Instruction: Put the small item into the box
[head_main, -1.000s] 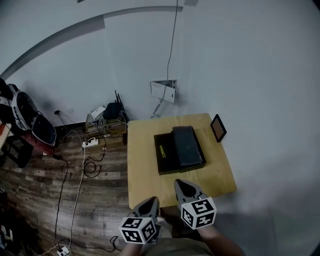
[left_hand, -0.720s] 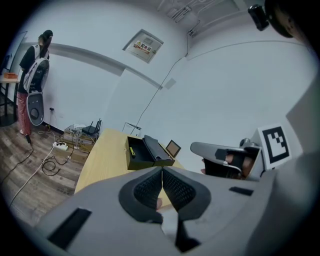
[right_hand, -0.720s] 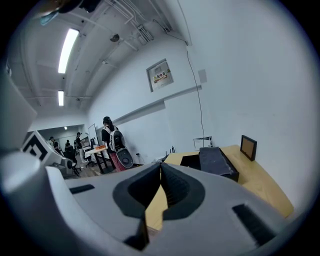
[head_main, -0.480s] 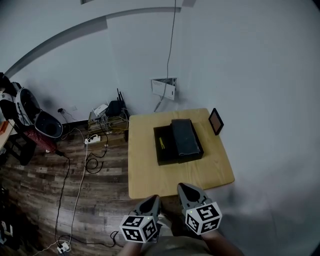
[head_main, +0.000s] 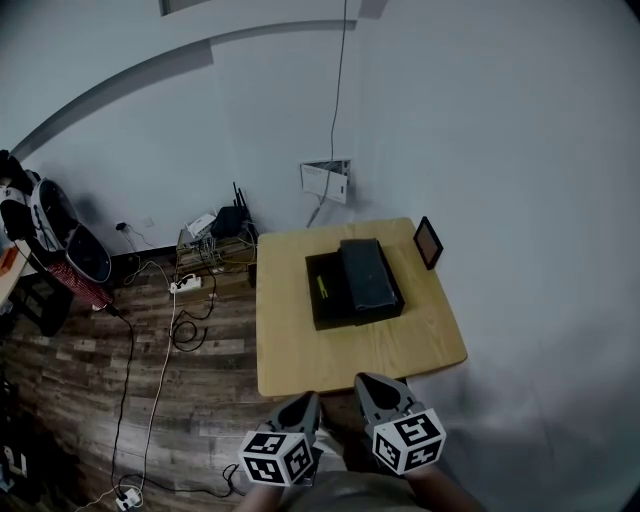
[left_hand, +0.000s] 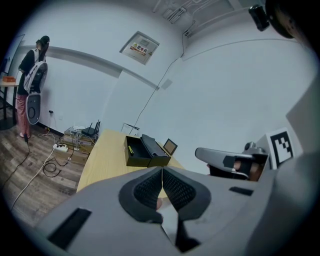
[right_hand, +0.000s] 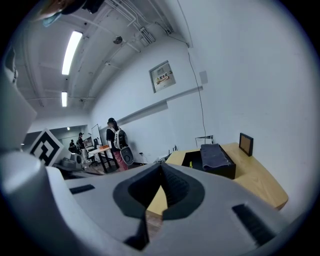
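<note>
A black box (head_main: 352, 285) stands open in the middle of a light wooden table (head_main: 300, 355), a dark lid (head_main: 368, 272) lying over its right half. A small yellow-green item (head_main: 322, 285) lies inside the left half. Both grippers hover off the table's near edge, apart from the box. My left gripper (head_main: 305, 402) is shut and empty; its view shows the pads meeting (left_hand: 161, 171), with the box (left_hand: 145, 154) far ahead. My right gripper (head_main: 370, 382) is shut and empty too, its jaws (right_hand: 161, 169) closed, with the box (right_hand: 212, 161) beyond.
A small framed picture (head_main: 428, 243) leans at the table's far right corner. A router, power strips and cables (head_main: 205, 240) lie on the wood floor to the left. A person with a backpack (right_hand: 117, 145) stands farther off by a desk. White walls are behind and right.
Both grippers have drawn back from the table. The right one, earlier over the near edge, is now off it. The table and box sit slightly farther up the view.
</note>
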